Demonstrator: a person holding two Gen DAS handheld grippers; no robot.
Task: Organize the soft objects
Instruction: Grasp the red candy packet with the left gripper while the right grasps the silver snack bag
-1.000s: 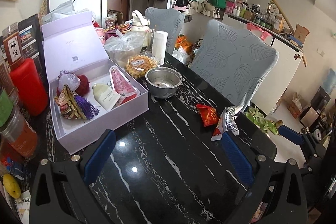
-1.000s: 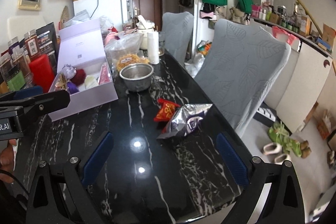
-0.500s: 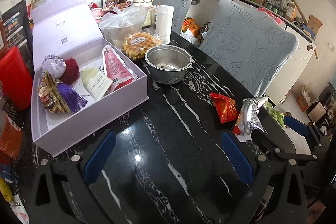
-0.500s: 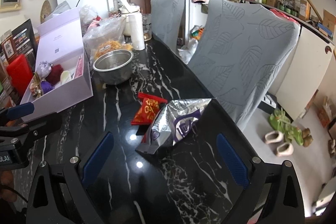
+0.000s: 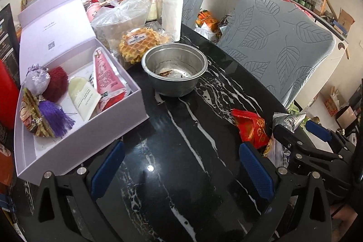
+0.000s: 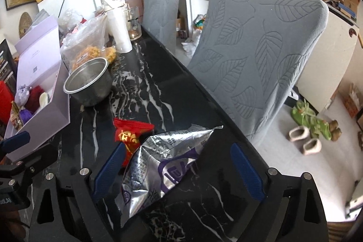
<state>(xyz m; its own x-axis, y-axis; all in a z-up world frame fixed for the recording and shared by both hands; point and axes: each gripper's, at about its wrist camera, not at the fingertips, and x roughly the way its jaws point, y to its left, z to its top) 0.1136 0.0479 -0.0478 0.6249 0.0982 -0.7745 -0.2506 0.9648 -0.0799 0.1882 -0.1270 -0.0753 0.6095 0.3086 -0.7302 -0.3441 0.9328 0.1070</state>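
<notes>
Left wrist view: black marble table (image 5: pixel 181 151) with white veins, filling most of the frame. Behind it, grey leaf-pattern chair (image 5: pixel 276 49) pushed against the far edge. On the left, lilac gift box (image 5: pixel 79 140), lid tipped upright, holding a purple tassel sachet (image 5: pixel 52 117), a dark red pom-pom (image 5: pixel 56 83), a pale tube (image 5: pixel 82 94) and a pink tube (image 5: pixel 106 76). Just right of the box, steel bowl (image 5: pixel 174 68), upright; behind that, bagged waffles (image 5: pixel 138 44) and a white paper roll (image 5: pixel 172 15). Near the right edge, red snack packet (image 5: pixel 251 128), touching the silver foil bag (image 5: pixel 287 120) beside it. Left gripper (image 5: pixel 181 170) low over bare tabletop, blue pads spread wide, nothing between them.

Right wrist view: silver foil bag (image 6: pixel 163 171) lying flat on the table near its chair-side edge, partly between the right gripper (image 6: pixel 179 171) fingers, spread wide, not pressing it. Red snack packet (image 6: pixel 129 133) tucked against the bag's left corner, beside the left blue pad (image 6: pixel 109 170).
</notes>
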